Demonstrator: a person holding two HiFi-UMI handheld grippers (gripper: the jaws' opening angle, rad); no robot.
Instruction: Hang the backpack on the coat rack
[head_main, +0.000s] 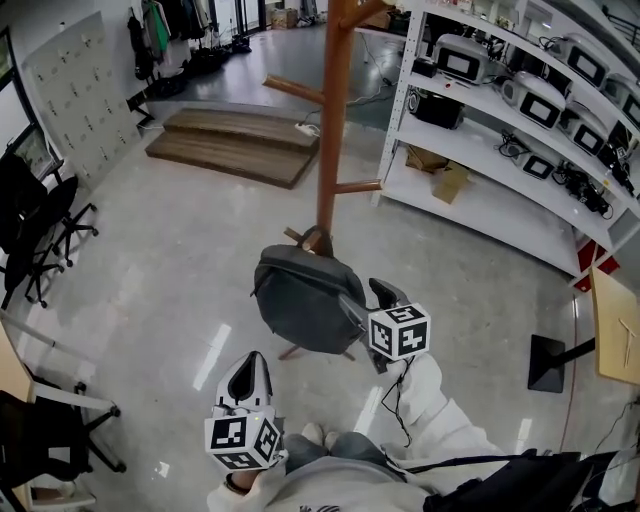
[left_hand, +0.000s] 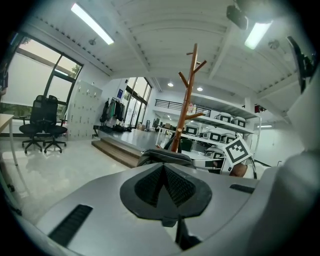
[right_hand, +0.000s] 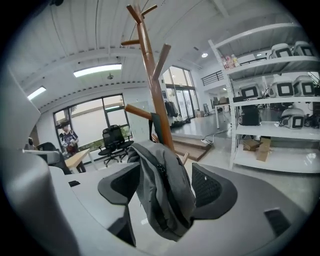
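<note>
A grey backpack (head_main: 305, 300) hangs against the wooden coat rack (head_main: 328, 130), its top loop (head_main: 315, 238) over a low peg by the pole. My right gripper (head_main: 368, 305) is at the bag's right side. In the right gripper view the jaws stand wide apart with the backpack (right_hand: 162, 195) hanging between the pads (right_hand: 212, 187), neither pad pressing on it, and the coat rack (right_hand: 152, 85) rises behind. My left gripper (head_main: 248, 368) stays low, short of the bag, pads together and empty. Its view shows the backpack (left_hand: 162, 156) and the coat rack (left_hand: 187, 100) ahead.
White shelving (head_main: 520, 100) with boxy devices runs along the right. A low wooden platform (head_main: 235, 145) lies beyond the rack. Black office chairs (head_main: 40, 230) stand at the left. A wooden table edge (head_main: 615, 330) and a black stand base (head_main: 548, 362) are at the right.
</note>
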